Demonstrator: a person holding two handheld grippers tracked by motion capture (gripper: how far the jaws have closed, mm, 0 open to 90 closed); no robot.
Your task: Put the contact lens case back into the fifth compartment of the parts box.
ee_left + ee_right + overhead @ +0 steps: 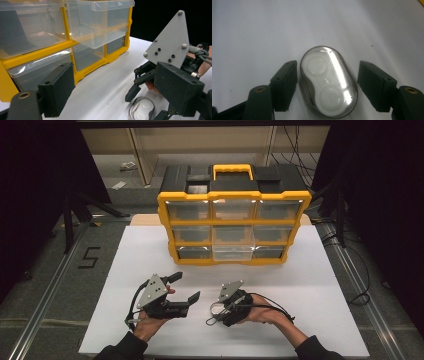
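In the right gripper view, we saw the right gripper [327, 85] pointing down at a white table [262, 30], its two black jaws rising from the bottom corners of the frame. Between them, at lower centre, lay a clear oval case [328, 81] holding a white two-cup insert. The jaws stood apart on either side of the case; the left jaw sat just beside its edge and the right jaw left a visible gap, so nothing was gripped.

In the high view, we found the same gripper [220, 306] just right of centre in the lower part of the frame, held by the person's right hand [260, 312], with the case [217, 308] a small pale shape beneath it. To its left, the left gripper [186, 288] was held by the left hand [147, 325] with its jaws spread wide and nothing between them.

Beyond both, at the upper centre of the frame, stood a yellow and black organiser [234, 215] with three rows of clear drawers; one in the bottom row was pulled partly out.

In the left gripper view, we saw those drawers across the upper left, the right gripper at the right, and the case [141, 111] at the bottom edge.
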